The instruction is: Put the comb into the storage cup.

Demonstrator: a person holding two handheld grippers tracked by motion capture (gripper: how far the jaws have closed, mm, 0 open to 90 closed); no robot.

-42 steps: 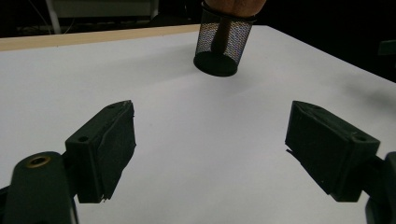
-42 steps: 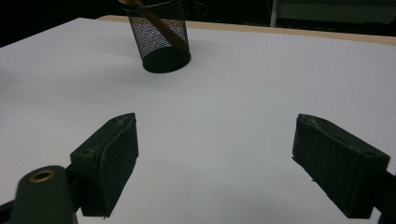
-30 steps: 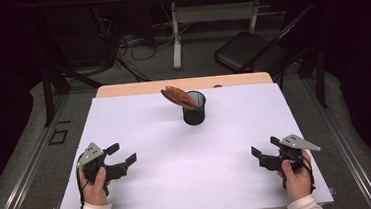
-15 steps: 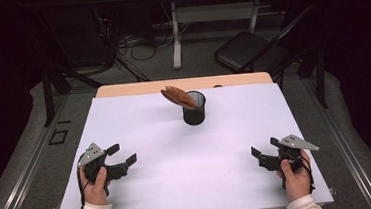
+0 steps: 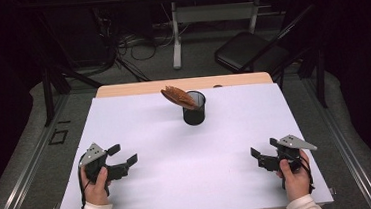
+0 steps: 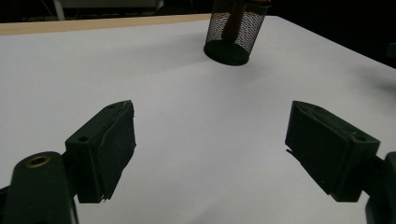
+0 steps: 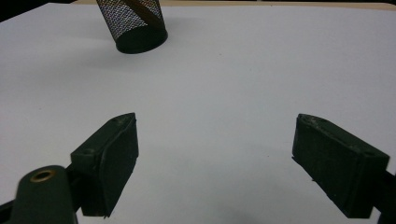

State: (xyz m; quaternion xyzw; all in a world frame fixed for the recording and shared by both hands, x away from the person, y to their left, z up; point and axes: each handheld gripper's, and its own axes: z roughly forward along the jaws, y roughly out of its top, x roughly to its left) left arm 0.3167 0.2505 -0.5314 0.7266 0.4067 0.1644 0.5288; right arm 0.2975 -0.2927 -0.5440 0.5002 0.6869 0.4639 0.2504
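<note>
— Black mesh cup (image 5: pixel 194 109) stands far from both hands; left gripper (image 5: pixel 122 157) gapes empty, well short of the cup?

— Yes. Brown brush (image 5: pixel 178 97) leans over the cup's rim; right gripper (image 5: pixel 264 151), also wide and empty, could tip the light cup.

Loads of room on the white table (image 5: pixel 140 133). The one thing in the way is the black mesh cup (image 5: pixel 194 109) at the far middle, with a brown wooden piece (image 5: pixel 178 97) leaning out to its left, well apart from both grippers.
</note>
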